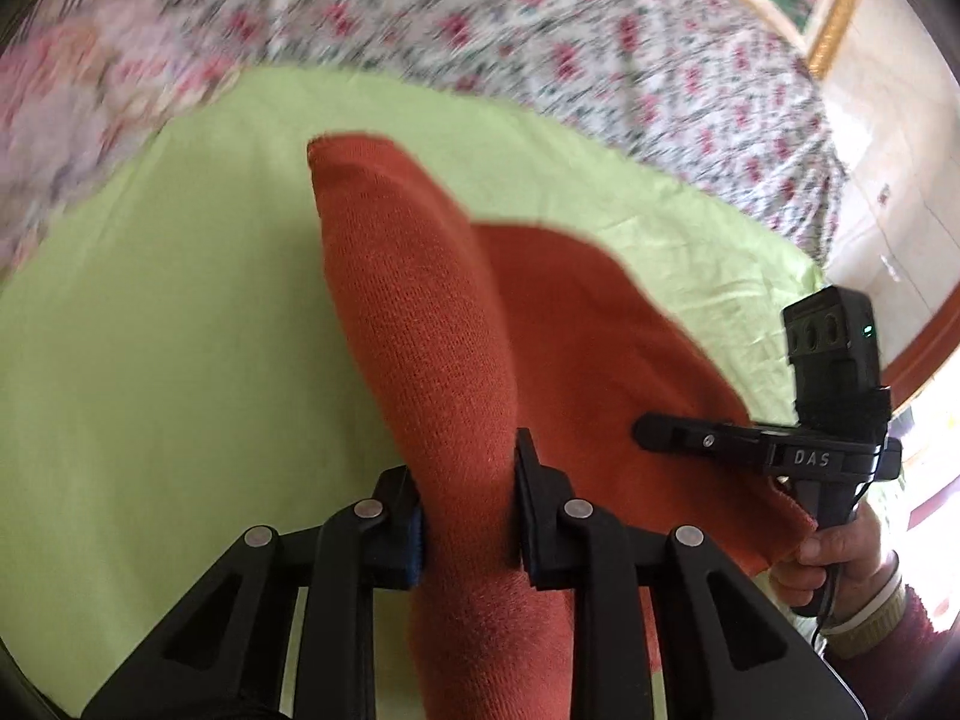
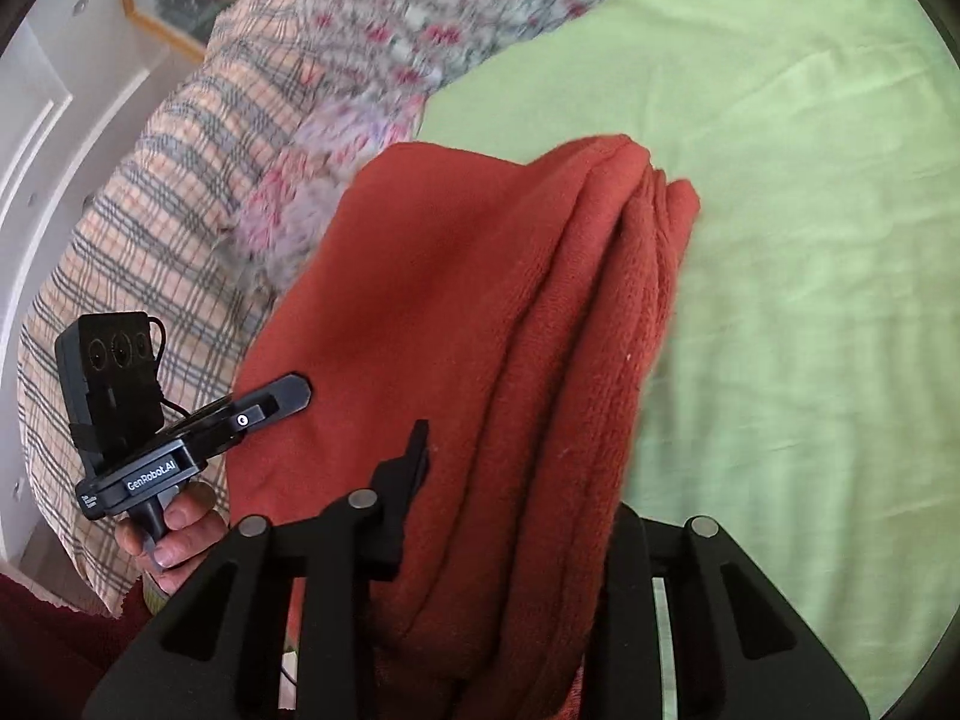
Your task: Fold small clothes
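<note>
Tongs first: our left tongs (image 1: 465, 504) pinch a bunched band of the rust-orange knitted garment (image 1: 420, 312), and our right tongs (image 2: 510, 516) clamp its stacked layers, both lifting it above the lime-green sheet (image 1: 150, 330) on the flowered bedspread (image 1: 540, 30). We judge 1 fold made, with laying flat and squaring left.

A bed covered in a rose-patterned floral bedspread (image 1: 540, 18) carries a plain lime-green cloth sheet (image 1: 150, 312) spread ahead of the tongs; a checked plaid blanket (image 2: 150, 228) lies left.
</note>
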The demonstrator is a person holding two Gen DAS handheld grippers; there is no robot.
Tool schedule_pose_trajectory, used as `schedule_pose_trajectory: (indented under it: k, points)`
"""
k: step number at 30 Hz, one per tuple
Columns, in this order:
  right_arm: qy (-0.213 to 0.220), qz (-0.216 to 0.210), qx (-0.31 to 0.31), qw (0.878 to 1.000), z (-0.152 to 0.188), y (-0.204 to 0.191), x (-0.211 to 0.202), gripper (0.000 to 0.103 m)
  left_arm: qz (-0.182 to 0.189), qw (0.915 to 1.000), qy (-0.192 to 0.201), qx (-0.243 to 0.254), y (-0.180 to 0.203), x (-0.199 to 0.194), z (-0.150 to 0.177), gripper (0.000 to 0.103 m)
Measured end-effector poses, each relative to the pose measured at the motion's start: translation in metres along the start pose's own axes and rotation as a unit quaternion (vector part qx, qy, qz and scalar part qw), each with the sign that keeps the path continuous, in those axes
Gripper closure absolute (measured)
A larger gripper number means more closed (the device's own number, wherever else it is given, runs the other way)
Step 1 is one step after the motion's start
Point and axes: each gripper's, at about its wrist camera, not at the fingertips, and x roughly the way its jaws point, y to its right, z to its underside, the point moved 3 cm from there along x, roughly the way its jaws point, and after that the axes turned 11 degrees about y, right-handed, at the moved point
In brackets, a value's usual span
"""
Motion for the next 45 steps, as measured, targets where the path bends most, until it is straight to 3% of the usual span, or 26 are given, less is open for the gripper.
schedule_pose_trajectory:
  k: [3, 5, 9, 12, 14, 16, 20, 21, 22, 24, 25, 27, 31, 36, 39, 41, 45]
  points:
    - [-0.024, 0.067, -0.026, 0.997, 0.01, 0.003, 0.01, 0.048, -0.011, 0.9997, -0.011, -0.019, -0.018, 0.003, 0.016, 0.059]
    - [-0.019, 0.078, -0.028, 0.996, 0.007, 0.006, 0.002, 0.038, -0.01, 0.9994, -0.01, -0.032, -0.029, 0.002, 0.02, 0.049]
    - [0.035, 0.122, -0.041, 0.991, -0.019, 0.01, -0.031, 0.036, -0.011, 0.9984, -0.003, -0.056, -0.042, 0.006, 0.016, 0.046]
    - [0.068, 0.118, -0.046, 0.99, -0.046, 0.007, -0.034, 0.036, -0.014, 0.9967, 0.002, -0.08, -0.049, 0.012, 0.008, 0.046]
    - [0.068, 0.111, -0.05, 0.99, -0.062, 0.004, -0.023, 0.06, -0.018, 0.9954, 0.002, -0.094, -0.054, 0.016, 0.003, 0.046]
    - [0.052, 0.107, -0.041, 0.992, -0.074, 0.005, -0.002, 0.066, -0.019, 0.9945, 0.002, -0.103, -0.056, 0.021, -0.002, 0.046]
    - [0.013, 0.113, -0.019, 0.993, -0.076, 0.018, 0.028, 0.069, -0.021, 0.9947, -0.005, -0.101, -0.054, 0.031, -0.01, 0.046]
    - [0.013, 0.109, -0.015, 0.994, -0.077, 0.018, 0.03, 0.075, -0.022, 0.9948, -0.007, -0.099, -0.051, 0.033, -0.011, 0.046]
    - [0.021, 0.097, -0.011, 0.995, -0.077, 0.015, 0.027, 0.092, -0.023, 0.995, -0.009, -0.096, -0.05, 0.035, -0.011, 0.046]
    - [0.057, 0.064, -0.004, 0.996, -0.08, 0.008, 0.007, 0.092, -0.021, 0.9957, -0.014, -0.089, -0.046, 0.039, -0.012, 0.045]
    - [0.078, 0.054, -0.004, 0.995, -0.081, 0.004, -0.006, 0.092, -0.019, 0.9958, -0.015, -0.088, -0.045, 0.041, -0.012, 0.04]
    - [0.096, 0.067, -0.002, 0.993, -0.078, 0.009, -0.019, 0.092, -0.014, 0.9958, -0.02, -0.088, -0.042, 0.046, -0.013, 0.036]
    - [0.052, 0.11, 0.013, 0.993, -0.059, 0.042, 0.004, 0.093, -0.02, 0.9962, -0.031, -0.079, -0.04, 0.061, -0.021, 0.036]
    - [0.056, 0.106, 0.026, 0.992, -0.06, 0.048, 0.004, 0.092, -0.014, 0.9949, -0.038, -0.093, -0.05, 0.088, -0.054, 0.036]
    - [0.052, 0.122, 0.012, 0.991, -0.061, 0.04, 0.005, 0.092, -0.03, 0.9939, -0.044, -0.096, -0.06, 0.117, -0.078, 0.054]
    - [0.051, 0.124, 0.011, 0.991, -0.063, 0.04, 0.006, 0.092, -0.022, 0.9929, -0.042, -0.109, -0.066, 0.134, -0.093, 0.091]
    - [0.054, 0.126, 0.009, 0.99, -0.065, 0.039, 0.004, 0.092, -0.045, 0.9925, -0.024, -0.111, -0.075, 0.147, -0.127, 0.094]
